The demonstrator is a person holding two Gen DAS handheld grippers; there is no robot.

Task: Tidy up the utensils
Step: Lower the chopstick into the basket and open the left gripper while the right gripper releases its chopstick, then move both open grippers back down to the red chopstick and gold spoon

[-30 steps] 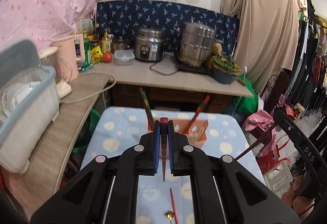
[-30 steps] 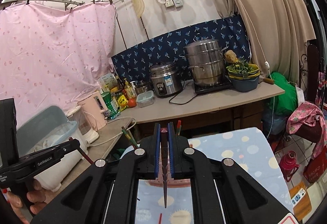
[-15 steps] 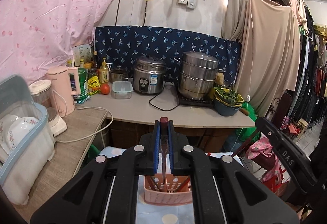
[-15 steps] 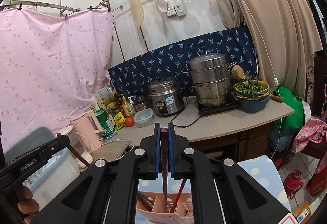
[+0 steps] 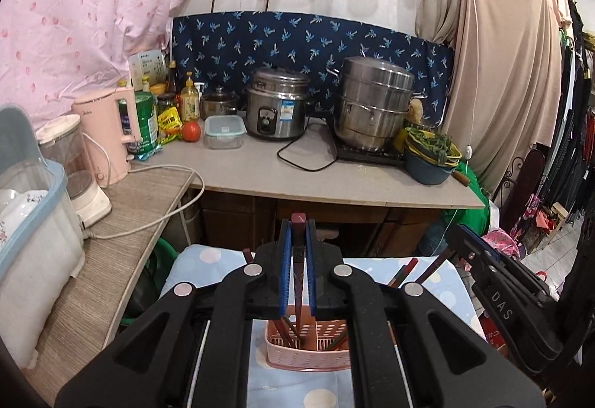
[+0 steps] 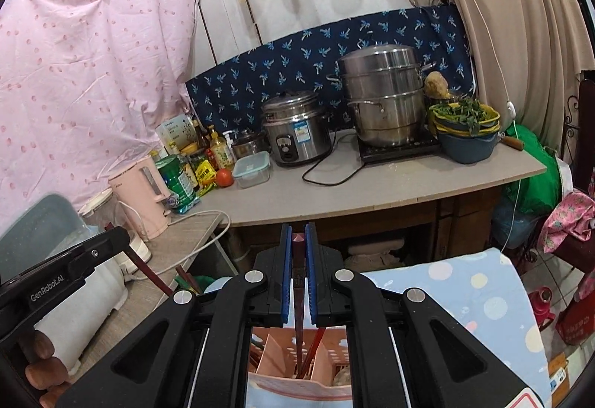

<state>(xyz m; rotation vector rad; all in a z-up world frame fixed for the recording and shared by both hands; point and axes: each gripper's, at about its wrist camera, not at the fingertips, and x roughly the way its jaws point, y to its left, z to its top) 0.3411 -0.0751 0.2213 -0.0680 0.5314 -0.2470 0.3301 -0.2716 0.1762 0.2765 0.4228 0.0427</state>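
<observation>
Left wrist view: left hand-held gripper clenched on dark chopstick, tip over pink utensil basket at 6 o'clock. Right hand-held gripper grips another chopstick above same basket.

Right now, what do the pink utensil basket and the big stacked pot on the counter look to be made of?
Pink utensil basket: seemingly moulded plastic, matte, its walls pierced by rows of small slots. Big stacked pot: likely stainless steel, a brushed silver sheen with bright reflections.
</observation>
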